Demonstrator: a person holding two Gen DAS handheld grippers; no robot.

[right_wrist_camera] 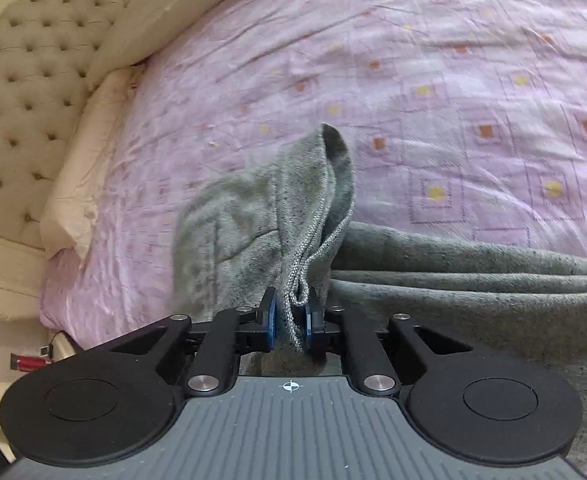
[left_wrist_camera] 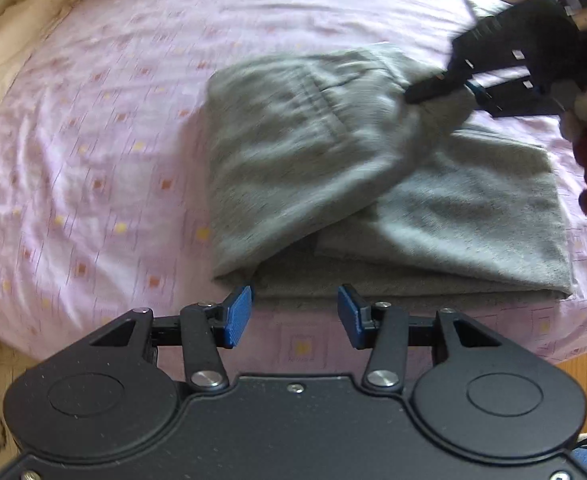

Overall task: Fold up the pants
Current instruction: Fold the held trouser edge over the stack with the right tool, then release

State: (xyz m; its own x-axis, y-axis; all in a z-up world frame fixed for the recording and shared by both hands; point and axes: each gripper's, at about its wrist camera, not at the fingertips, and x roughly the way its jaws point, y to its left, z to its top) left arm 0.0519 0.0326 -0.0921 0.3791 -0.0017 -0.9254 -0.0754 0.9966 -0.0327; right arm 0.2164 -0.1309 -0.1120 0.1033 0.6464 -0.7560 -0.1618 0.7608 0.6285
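Grey pants lie partly folded on the pink bedsheet. My left gripper is open and empty, just short of the pants' near folded edge. My right gripper is shut on a bunched edge of the pants and lifts one layer over the rest. In the right wrist view my right gripper pinches the grey fabric between its blue pads, and the cloth hangs up and forward from the jaws. The lower layers lie flat to the right.
A cream tufted headboard and cream pillows stand at the bed's far end. The bed's near edge and wooden floor show below my left gripper. A small red object lies on the floor beside the bed.
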